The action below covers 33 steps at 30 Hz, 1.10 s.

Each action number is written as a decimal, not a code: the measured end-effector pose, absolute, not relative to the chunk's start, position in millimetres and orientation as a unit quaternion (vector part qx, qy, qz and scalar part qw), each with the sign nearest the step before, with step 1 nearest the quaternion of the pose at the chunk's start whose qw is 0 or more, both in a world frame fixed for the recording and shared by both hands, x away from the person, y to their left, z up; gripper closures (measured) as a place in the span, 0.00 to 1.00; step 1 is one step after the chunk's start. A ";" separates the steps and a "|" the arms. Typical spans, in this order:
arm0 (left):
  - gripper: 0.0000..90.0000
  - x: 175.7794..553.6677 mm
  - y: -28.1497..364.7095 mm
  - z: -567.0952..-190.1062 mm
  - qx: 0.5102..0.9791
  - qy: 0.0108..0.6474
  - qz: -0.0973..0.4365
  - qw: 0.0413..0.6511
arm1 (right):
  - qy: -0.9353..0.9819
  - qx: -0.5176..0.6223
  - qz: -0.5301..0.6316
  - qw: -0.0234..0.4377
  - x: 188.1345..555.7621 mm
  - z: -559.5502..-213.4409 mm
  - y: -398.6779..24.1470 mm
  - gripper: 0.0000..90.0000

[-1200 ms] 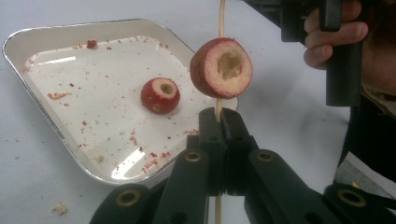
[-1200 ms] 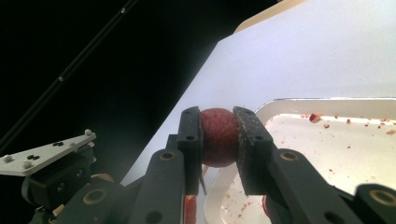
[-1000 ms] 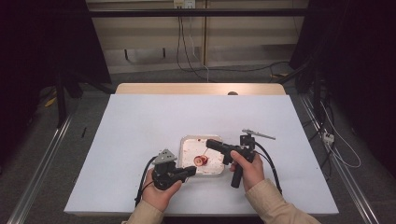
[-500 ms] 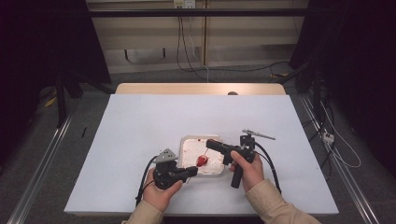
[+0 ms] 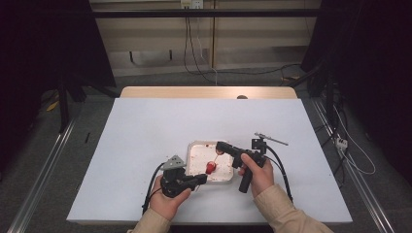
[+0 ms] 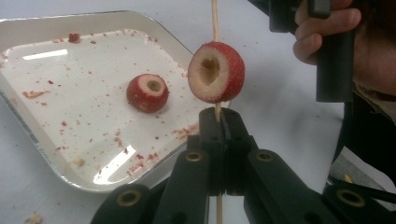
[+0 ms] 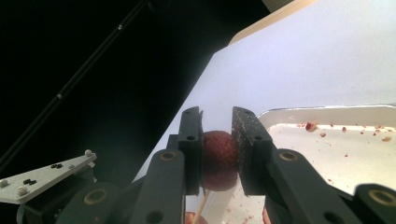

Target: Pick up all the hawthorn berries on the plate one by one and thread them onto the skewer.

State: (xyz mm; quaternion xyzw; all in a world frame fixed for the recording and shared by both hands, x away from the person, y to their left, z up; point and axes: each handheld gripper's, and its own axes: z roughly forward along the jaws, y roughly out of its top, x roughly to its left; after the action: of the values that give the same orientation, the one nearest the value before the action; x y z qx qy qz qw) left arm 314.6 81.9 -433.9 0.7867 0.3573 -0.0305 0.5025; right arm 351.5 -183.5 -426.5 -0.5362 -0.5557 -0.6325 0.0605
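The skewer [image 6: 215, 18] is clamped in the left gripper [image 6: 218, 122] near the tray [image 6: 28, 28]; a hawthorn [image 7: 218, 158], squeezed by the right gripper [image 7: 218, 140], should be pushed down straight along it.

We are in a lab or test room: our desk [image 5: 145, 126] is covered with a plain white sheet, black curtains [image 5: 43, 48] hang on both sides, loose cables [image 5: 194, 53] trail along the back wall, and metal rails [image 5: 39, 170] run along the floor.
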 end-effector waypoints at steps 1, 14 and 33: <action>0.99 314.2 82.0 -434.2 0.786 0.360 -0.031 0.502 | -0.557 -0.536 -0.631 0.058 351.3 -426.3 -183.4 0.83; 0.99 314.4 81.1 -430.3 0.766 0.379 -0.028 0.518 | -0.553 -0.543 -0.629 0.058 342.0 -432.4 -171.1 0.83; 0.99 320.4 88.2 -433.0 0.763 0.393 -0.018 0.513 | -0.576 -0.519 -0.629 0.047 344.2 -433.7 -164.8 0.67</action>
State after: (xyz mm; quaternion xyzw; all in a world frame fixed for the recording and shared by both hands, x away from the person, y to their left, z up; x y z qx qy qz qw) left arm 320.4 88.2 -433.0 0.7626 0.3931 -0.0184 0.5134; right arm 344.2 -164.8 -433.7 -0.5193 -0.5764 -0.6292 0.0469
